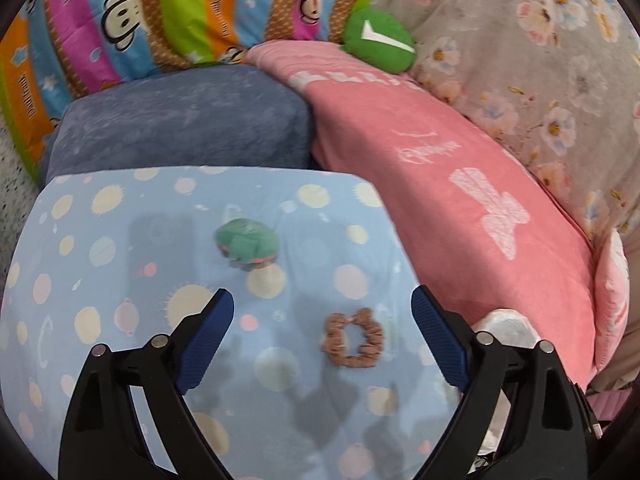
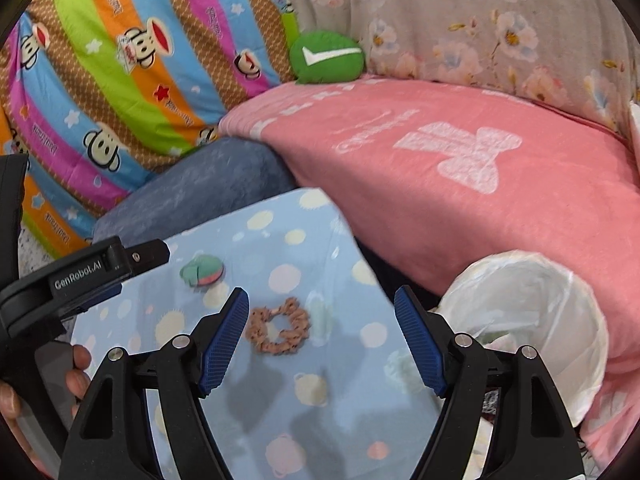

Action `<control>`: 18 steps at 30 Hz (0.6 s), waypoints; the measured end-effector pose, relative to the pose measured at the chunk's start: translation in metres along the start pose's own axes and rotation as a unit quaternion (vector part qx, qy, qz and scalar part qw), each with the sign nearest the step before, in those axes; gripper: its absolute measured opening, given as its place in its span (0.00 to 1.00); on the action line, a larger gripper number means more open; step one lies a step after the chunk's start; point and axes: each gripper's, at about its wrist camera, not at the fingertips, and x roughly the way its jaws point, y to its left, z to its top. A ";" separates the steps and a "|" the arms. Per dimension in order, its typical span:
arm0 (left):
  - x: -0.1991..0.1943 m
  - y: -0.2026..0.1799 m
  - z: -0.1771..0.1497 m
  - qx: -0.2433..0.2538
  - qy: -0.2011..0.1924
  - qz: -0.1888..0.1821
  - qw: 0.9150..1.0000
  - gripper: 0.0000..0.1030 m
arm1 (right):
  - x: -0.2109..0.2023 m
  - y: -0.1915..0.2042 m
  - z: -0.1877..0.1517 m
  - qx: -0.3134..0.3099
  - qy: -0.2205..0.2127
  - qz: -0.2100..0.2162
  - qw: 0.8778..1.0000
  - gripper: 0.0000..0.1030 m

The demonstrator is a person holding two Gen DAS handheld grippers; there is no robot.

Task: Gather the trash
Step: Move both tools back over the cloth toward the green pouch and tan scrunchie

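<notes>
On the light blue dotted sheet [image 1: 120, 248] lie a brown scrunchie [image 1: 353, 345] and, farther off, a small green crumpled wad with a pink edge [image 1: 246, 245]. My left gripper [image 1: 322, 304] hangs open above the sheet, the scrunchie just inside its right finger, nothing touched. The right wrist view has the same scrunchie [image 2: 279, 331] beside the left finger of my open right gripper [image 2: 321, 303], and the green wad [image 2: 202, 271] beyond. A white bin bag [image 2: 532, 320] gapes open at the right; its rim [image 1: 502, 322] peeks behind the left gripper's right finger.
A pink blanket [image 1: 460, 184] rises to the right, a blue-grey cushion [image 1: 180, 128] lies behind the sheet, and a striped cartoon quilt [image 1: 160, 12] and floral cover [image 1: 540, 40] stand at the back. A green plush with a white tick [image 1: 378, 40] sits on the pink blanket. The left gripper's body [image 2: 80, 276] and a hand [image 2: 76, 376] show at the right view's left edge.
</notes>
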 end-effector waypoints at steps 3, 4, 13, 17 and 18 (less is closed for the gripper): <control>0.016 0.022 0.001 -0.015 0.011 0.019 1.000 0.86 | 0.022 0.013 -0.009 -0.007 0.023 0.006 1.000 0.71; 0.022 0.028 0.002 -0.018 0.015 0.026 0.999 0.86 | 0.032 0.017 -0.012 -0.010 0.031 0.009 0.999 0.71; 0.082 0.076 0.019 -0.038 0.049 0.062 0.996 0.86 | 0.097 0.030 -0.030 -0.014 0.084 0.008 0.996 0.70; 0.107 0.087 0.030 -0.052 0.060 0.061 0.995 0.86 | 0.118 0.030 -0.032 -0.008 0.098 0.003 0.995 0.70; 0.114 0.088 0.034 -0.053 0.063 0.059 0.995 0.86 | 0.123 0.030 -0.032 -0.007 0.100 0.003 0.995 0.70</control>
